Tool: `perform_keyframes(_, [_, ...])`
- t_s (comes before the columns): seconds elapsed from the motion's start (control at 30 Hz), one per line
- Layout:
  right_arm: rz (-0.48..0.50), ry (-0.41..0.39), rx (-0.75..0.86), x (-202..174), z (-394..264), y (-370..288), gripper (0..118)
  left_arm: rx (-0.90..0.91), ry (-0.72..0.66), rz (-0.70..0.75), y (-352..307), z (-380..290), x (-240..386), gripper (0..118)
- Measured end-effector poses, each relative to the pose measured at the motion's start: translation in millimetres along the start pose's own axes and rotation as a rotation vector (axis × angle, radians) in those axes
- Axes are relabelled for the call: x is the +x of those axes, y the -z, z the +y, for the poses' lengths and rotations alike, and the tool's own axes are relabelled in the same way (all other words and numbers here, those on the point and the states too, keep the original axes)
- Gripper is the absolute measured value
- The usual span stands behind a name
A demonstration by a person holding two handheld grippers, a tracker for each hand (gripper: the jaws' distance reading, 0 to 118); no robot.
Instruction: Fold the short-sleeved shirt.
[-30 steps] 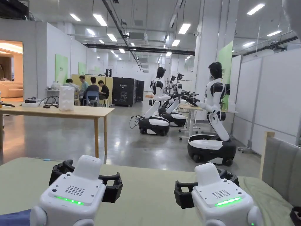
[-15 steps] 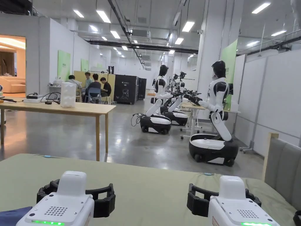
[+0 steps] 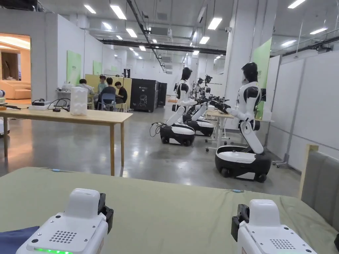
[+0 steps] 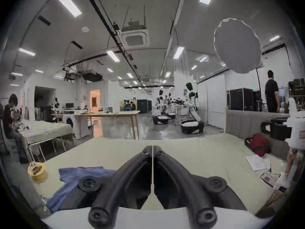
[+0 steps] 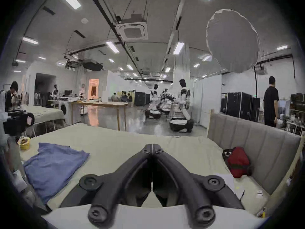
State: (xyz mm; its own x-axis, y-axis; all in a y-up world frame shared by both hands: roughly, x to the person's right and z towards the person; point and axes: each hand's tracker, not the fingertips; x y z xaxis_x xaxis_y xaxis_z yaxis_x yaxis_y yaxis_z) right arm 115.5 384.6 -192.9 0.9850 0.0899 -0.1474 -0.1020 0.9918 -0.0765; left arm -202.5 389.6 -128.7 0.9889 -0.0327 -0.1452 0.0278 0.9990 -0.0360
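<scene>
Both tools, left (image 4: 153, 147) and right (image 5: 152, 145), pressed together, seemingly above the bed (image 5: 115, 143); blue shirt (image 5: 52, 164) apart.

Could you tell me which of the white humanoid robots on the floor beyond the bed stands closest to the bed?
The right-hand robot, on the black wheeled base; the other robots stand farther back, to its left.

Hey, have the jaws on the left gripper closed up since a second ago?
Yes. A second ago its jaws spread wide over the green tabletop in the head view. Now the left gripper has them drawn together, tips meeting, nothing between them.
</scene>
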Motion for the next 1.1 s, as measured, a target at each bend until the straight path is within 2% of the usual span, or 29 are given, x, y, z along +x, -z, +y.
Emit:
perform_keyframes(0.07, [0.023, -0.005, 0.006, -12, 2, -1, 0, -0.013, -0.004, 0.037, -5, -3, -10, 0])
perform_keyframes(0.17, [0.120, 0.008, 0.019, -49, 1, 2, 0, -0.055, 0.003, 0.122, -18, -13, -42, 0])
perform_keyframes(0.23, [0.212, 0.000, 0.015, -84, -2, 7, 0, -0.096, -0.011, 0.188, -30, -24, -73, 0])
perform_keyframes(0.33, [0.362, -0.056, 0.005, -138, -12, 10, 0, -0.209, -0.033, 0.266, -41, -46, -117, 0])
perform_keyframes(0.43, [0.412, -0.054, -0.025, -171, -27, 16, 0, -0.357, -0.084, 0.250, -31, -73, -154, 0])
perform_keyframes(0.5, [0.450, -0.028, -0.059, -181, -36, 22, 0, -0.393, -0.105, 0.223, -13, -92, -170, 0])
perform_keyframes(0.53, [0.457, -0.017, -0.075, -185, -42, 26, 0, -0.422, -0.111, 0.213, 1, -103, -178, 5])
perform_keyframes(0.57, [0.460, -0.012, -0.085, -187, -46, 30, 0, -0.453, -0.107, 0.212, 15, -111, -183, 24])
perform_keyframes(0.6, [0.458, -0.009, -0.096, -187, -52, 35, 0, -0.484, -0.113, 0.198, 33, -121, -191, 64])
perform_keyframes(0.63, [0.458, -0.011, -0.108, -189, -57, 39, 0, -0.520, -0.119, 0.186, 56, -134, -199, 118])
perform_keyframes(0.67, [0.457, -0.012, -0.118, -190, -60, 43, 0, -0.556, -0.123, 0.177, 74, -144, -205, 117])
perform_keyframes(0.7, [0.453, -0.021, -0.134, -192, -65, 48, 0, -0.572, -0.133, 0.239, 93, -158, -215, 117])
perform_keyframes(0.73, [0.448, -0.029, -0.145, -193, -72, 54, 0, -0.587, -0.136, 0.185, 123, -160, -216, 118])
perform_keyframes(0.83, [0.427, -0.041, -0.182, -194, -85, 70, 0, -0.650, -0.147, 0.172, 190, -184, -223, 118])
perform_keyframes(0.9, [0.416, -0.044, -0.203, -194, -93, 77, 0, -0.700, -0.158, 0.111, 223, -203, -218, 118])
perform_keyframes(1.0, [0.398, -0.063, -0.245, -196, -105, 93, 0, -0.783, -0.146, 0.037, 274, -227, -205, 113])
perform_keyframes(1.07, [0.396, -0.063, -0.268, -197, -111, 101, 0, -0.833, -0.101, 0.078, 290, -251, -198, 109])
perform_keyframes(1.1, [0.396, -0.062, -0.278, -197, -115, 104, 0, -0.918, -0.019, 0.106, 299, -264, -196, 104])
